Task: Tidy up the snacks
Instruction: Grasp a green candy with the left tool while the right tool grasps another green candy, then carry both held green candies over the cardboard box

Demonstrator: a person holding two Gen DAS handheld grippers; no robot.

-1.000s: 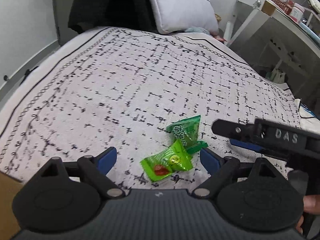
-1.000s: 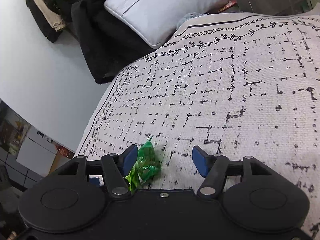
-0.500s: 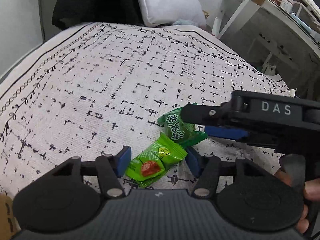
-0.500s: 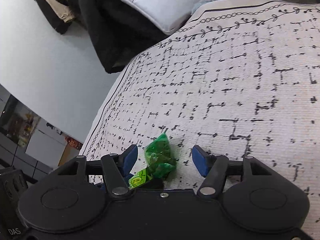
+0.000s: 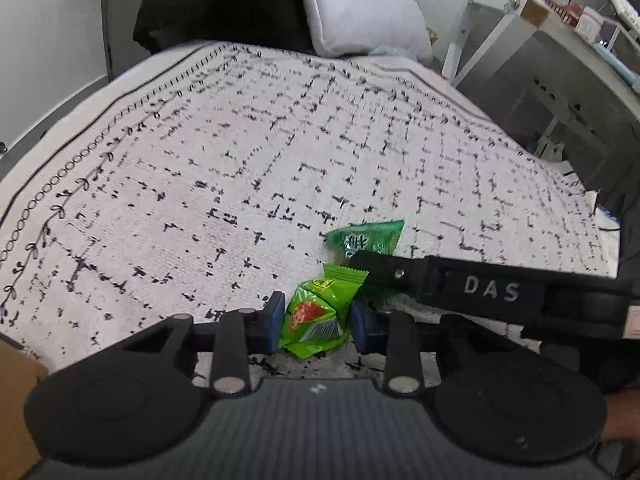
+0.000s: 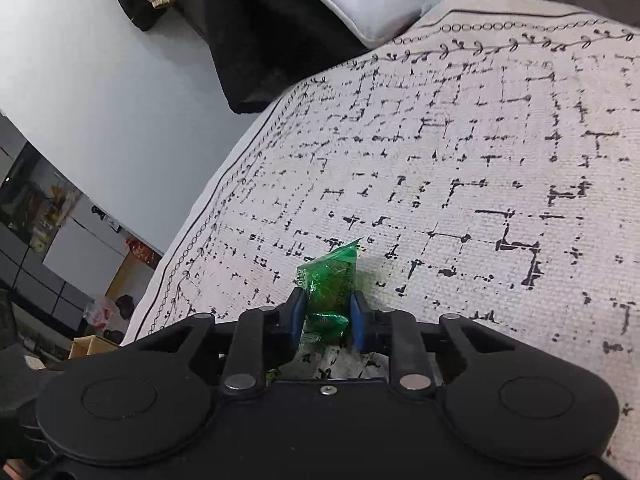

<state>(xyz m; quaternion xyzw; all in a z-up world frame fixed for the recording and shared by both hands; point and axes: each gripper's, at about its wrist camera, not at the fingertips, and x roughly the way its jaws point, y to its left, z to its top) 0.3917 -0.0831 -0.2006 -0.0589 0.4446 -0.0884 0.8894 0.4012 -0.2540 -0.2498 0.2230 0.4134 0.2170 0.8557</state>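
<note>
left hand-held gripper (image 5: 318,318) pinching light-green crinkly snack packet (image 5: 316,312) | right hand-held gripper (image 6: 326,316) clamped on dark-green foil packet (image 6: 330,280) just ahead, both lying lengthwise along fingers

A: Any lettering you can read?

B: "DAS", in pale capitals, on the black gripper (image 5: 486,290) crossing the lower right of the left wrist view.

A: And the wrappers?

B: The dark green snack packet (image 5: 368,238) right of centre carries white characters, too blurred to read. The lime packet (image 5: 320,312) near bottom centre has a small yellow emblem, unreadable.
</note>
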